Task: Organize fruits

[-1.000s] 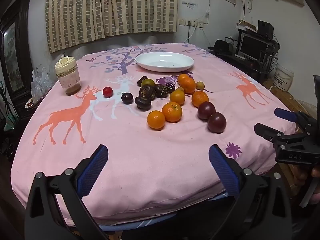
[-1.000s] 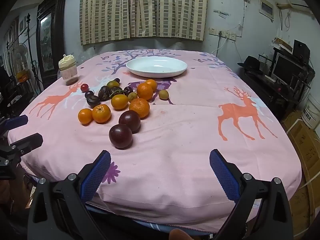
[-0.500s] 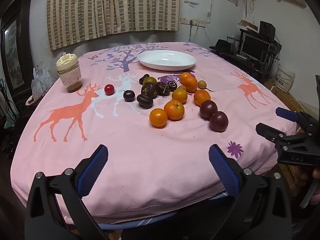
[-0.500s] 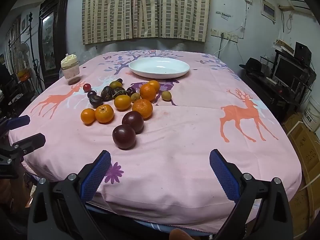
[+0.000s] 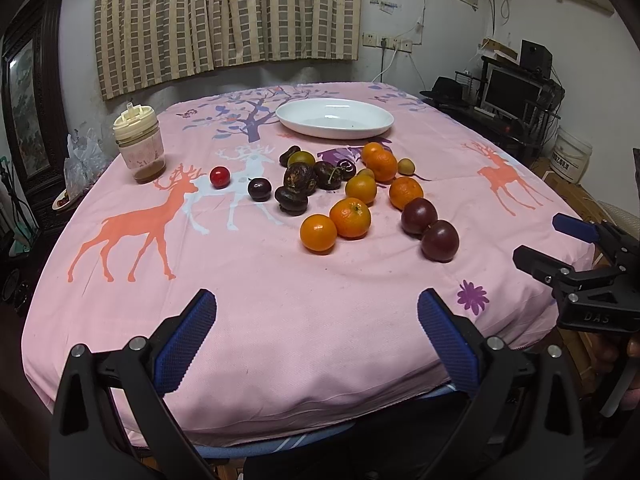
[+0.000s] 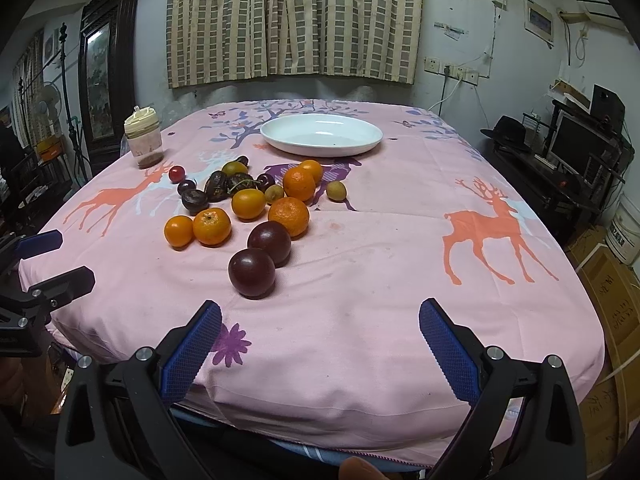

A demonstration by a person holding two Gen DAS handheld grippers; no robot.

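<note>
1. Left gripper [image 5: 316,316]: blue-padded jaws spread wide, holding nothing; poised over the near edge of the table, well short of the fruit.
2. Right gripper [image 6: 320,330]: jaws likewise wide apart and empty, over the near edge of the table; seen from the left wrist view, it sits off the table's right corner.
3. Table [image 5: 280,320]: covered with a pink cloth printed with orange deer and a purple tree.
4. White dish [image 5: 335,117]: oval, shallow, at the far side of the table; no fruit in it.
5. Oranges [image 5: 351,217]: six, loose on the cloth in a cluster between the dish and the grippers; the two nearest touch each other.
6. Dark purple round fruits [image 6: 252,267]: two, touching, the nearest items to the right gripper.
7. Dark wrinkled fruits [image 5: 298,178]: several bunched left of the oranges, with a cherry [image 5: 346,167] and a greenish fruit among them.
8. Small yellow-green fruit [image 6: 336,190]: on the right edge of the cluster.
9. Red cherry tomato [image 5: 219,177]: apart, left of the cluster, beside a dark plum [image 5: 259,189].
10. Lidded jar [image 5: 139,145]: upright at the table's far left.
</note>
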